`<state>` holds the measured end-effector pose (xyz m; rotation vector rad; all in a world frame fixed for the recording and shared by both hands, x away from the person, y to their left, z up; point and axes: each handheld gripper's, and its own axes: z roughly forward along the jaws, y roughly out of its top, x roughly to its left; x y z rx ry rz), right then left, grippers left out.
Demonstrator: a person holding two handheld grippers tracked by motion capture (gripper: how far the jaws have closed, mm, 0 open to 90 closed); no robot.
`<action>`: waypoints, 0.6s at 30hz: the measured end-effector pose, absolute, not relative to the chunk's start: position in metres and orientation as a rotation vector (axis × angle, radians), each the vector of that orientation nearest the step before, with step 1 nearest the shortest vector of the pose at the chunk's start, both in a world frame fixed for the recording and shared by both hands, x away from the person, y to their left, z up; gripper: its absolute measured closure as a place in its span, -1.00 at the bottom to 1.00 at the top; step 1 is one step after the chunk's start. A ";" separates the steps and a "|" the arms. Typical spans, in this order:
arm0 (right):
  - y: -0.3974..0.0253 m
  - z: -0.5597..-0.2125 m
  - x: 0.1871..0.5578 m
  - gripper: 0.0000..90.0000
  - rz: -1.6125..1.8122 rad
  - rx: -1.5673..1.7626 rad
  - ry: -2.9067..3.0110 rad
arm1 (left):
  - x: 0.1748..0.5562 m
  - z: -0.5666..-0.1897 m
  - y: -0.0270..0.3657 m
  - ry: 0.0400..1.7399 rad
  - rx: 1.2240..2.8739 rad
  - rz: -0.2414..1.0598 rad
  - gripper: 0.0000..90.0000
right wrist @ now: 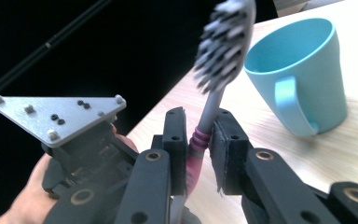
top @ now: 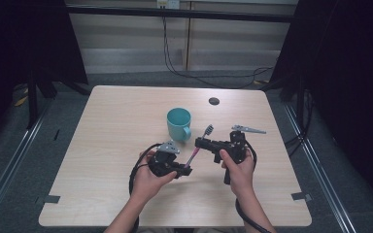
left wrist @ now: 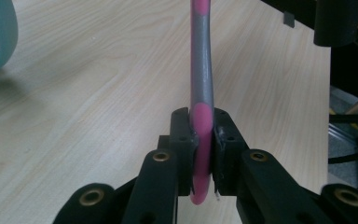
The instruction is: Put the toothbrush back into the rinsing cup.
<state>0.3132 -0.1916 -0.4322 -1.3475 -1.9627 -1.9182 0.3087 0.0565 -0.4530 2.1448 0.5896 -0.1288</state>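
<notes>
A pink and grey toothbrush (top: 197, 147) is held above the table, bristle head up and toward the far side. My left gripper (top: 180, 170) is shut on the pink end of its handle (left wrist: 201, 126). My right gripper (top: 200, 142) points left, its jaws standing on either side of the ribbed neck (right wrist: 199, 140) just under the bristles (right wrist: 223, 42), slightly open with a thin gap on one side. A teal mug (top: 179, 123) stands upright just beyond the brush; its handle (right wrist: 289, 105) faces me.
A small black disc (top: 214, 101) lies near the table's far edge. The left gripper's grey three-cornered plate (right wrist: 58, 116) and the hand holding it show behind my right jaws. Bare wood lies to the left and right of both hands.
</notes>
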 end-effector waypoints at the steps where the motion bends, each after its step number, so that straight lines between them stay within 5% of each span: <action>1: -0.191 -0.432 0.313 0.74 -1.921 -1.354 -1.959 | 0.309 -0.453 0.056 0.591 2.144 -0.130 0.81; 18: -0.186 -0.424 0.315 0.85 -1.935 -1.316 -1.977 | 0.309 -0.455 0.048 0.547 2.155 -0.118 0.62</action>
